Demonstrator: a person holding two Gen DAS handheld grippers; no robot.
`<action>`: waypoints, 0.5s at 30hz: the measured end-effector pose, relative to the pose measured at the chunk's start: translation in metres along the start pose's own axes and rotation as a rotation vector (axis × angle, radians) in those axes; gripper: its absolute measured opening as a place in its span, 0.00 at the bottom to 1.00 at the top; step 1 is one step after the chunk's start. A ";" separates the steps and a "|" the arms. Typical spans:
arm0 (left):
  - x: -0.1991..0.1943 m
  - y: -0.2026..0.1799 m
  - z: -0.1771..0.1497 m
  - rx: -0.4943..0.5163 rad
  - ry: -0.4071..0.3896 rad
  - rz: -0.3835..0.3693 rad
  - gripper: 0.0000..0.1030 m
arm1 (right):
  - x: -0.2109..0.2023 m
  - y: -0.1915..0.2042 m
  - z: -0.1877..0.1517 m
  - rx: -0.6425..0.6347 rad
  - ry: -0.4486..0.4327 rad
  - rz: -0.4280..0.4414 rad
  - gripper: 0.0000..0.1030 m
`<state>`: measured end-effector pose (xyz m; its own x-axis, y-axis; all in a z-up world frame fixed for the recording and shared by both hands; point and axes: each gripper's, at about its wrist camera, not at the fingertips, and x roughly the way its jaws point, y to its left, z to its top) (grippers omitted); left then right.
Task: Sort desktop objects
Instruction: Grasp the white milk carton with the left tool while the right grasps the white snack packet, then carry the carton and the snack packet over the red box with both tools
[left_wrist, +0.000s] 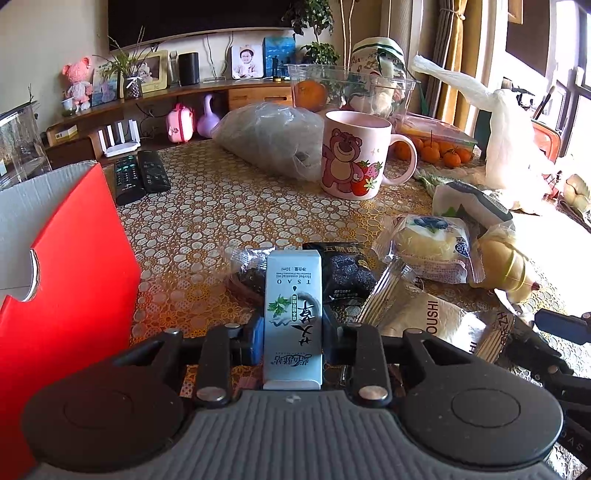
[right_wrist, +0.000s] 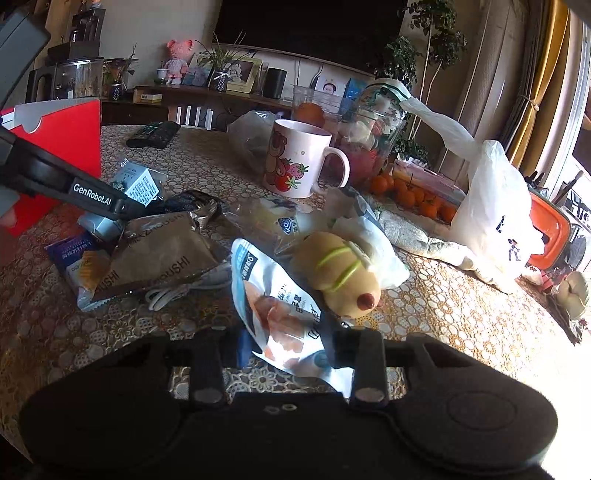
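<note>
left tool (left_wrist: 293, 328) was clamped on the small blue box (left_wrist: 293, 295), gripped by its narrow sides so it stayed upright above the counter (left_wrist: 221, 192); right tool (right_wrist: 286, 349) pinched the snack packet (right_wrist: 277, 302) by its near end, probably for lifting clear of the pile

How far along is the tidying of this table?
Barely begun; nothing looks sorted yet. In hand: the left tongs grip a small blue box, and the right tongs close on a white snack pouch. Left: the silver packet, hot-dog toy and wrapped cake remain scattered.
</note>
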<state>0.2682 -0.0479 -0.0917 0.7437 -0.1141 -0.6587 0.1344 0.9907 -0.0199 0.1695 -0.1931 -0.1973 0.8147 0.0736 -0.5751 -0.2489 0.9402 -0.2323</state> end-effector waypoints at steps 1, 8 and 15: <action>-0.001 0.000 0.000 -0.001 -0.001 0.000 0.28 | -0.001 0.001 0.001 -0.010 -0.001 0.000 0.27; -0.017 -0.002 0.002 0.007 -0.027 0.004 0.28 | -0.017 0.002 0.010 -0.050 -0.056 -0.022 0.07; -0.037 -0.004 0.003 0.017 -0.030 -0.012 0.28 | -0.027 -0.009 0.020 0.012 -0.056 -0.010 0.07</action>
<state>0.2422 -0.0478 -0.0650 0.7610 -0.1282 -0.6359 0.1545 0.9879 -0.0143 0.1598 -0.1974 -0.1640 0.8454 0.0822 -0.5278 -0.2346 0.9448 -0.2286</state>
